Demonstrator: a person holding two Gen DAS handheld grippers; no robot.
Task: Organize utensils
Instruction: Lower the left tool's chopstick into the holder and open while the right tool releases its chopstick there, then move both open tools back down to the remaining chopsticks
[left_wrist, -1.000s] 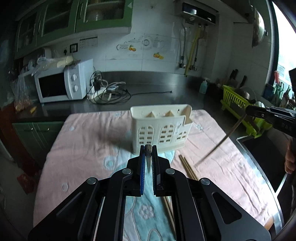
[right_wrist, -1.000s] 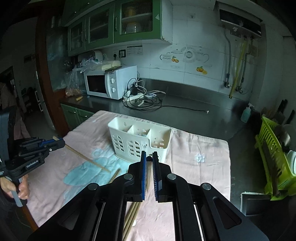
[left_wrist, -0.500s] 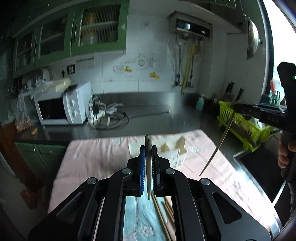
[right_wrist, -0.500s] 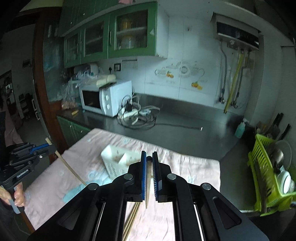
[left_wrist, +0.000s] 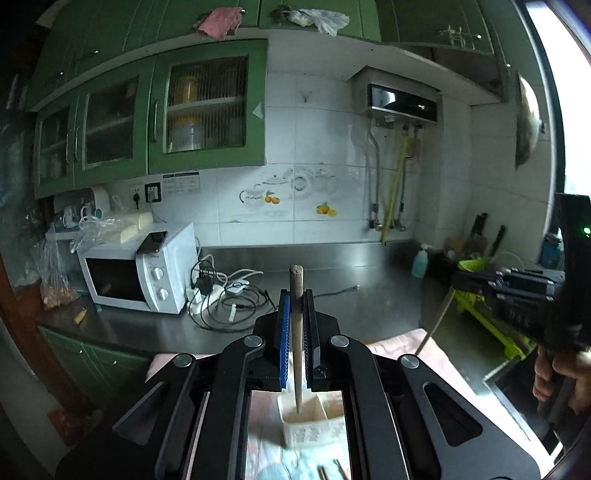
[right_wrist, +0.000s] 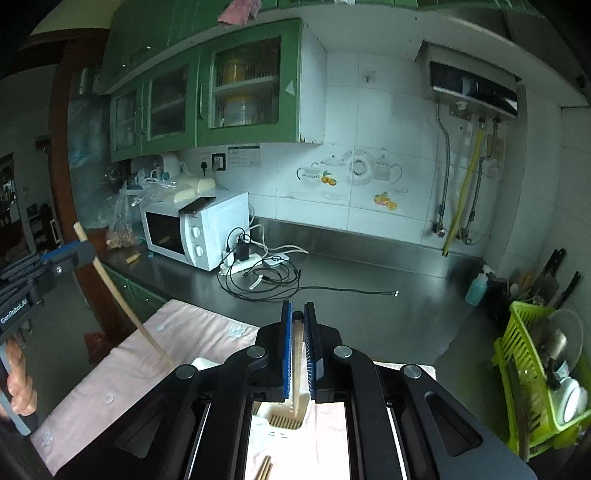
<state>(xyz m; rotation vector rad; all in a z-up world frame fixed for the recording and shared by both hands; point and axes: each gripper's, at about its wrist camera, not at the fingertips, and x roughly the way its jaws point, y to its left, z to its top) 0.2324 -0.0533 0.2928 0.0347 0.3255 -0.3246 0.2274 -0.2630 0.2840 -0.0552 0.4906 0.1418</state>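
Wooden chopstick, brownish w/ a blunt grey top end (left_wrist: 296, 332), stands near upright in the left tool (left_wrist: 296, 295), whose blue-lined fingers are pressed together on it; its thin tip hangs over the white plastic slotted utensil caddy (left_wrist: 308, 424), which sits on the pink embroidered cloth (left_wrist: 424, 354) covering the table, seen low between the tool's black arms and blurred. Right tool (right_wrist: 297, 317) is likewise pinched tight on a second pale wooden chopstick (right_wrist: 296, 365), tip pointing down at the same caddy (right_wrist: 291, 415); whether either tip touches the caddy, can't tell. In the right wrist view the left tool shows at the far left edge (right_wrist: 79, 251), its chopstick (right_wrist: 122, 299) slanting down toward the pink cloth (right_wrist: 155, 354), w/ the person's hand (right_wrist: 18, 384) gripping the handle below. In the left wrist view the right tool sits at the right edge (left_wrist: 458, 280), its thin stick (left_wrist: 437, 319) angling down, hand (left_wrist: 554, 373) under it. More loose wooden chopsticks lie on the cloth near the bottom edge, beside the caddy: a pair (right_wrist: 265, 467) in the right view, ends (left_wrist: 330, 470) in the left. Behind the cloth: steel counter (right_wrist: 369, 273) w/ a white microwave (right_wrist: 192, 229), a tangle of black & white cables (right_wrist: 258, 269), a blue soap bottle (right_wrist: 476, 286) and a lime-green dish rack (right_wrist: 532, 369) at right. Green glass-front cabinets (left_wrist: 207, 107) hang over white tiles.
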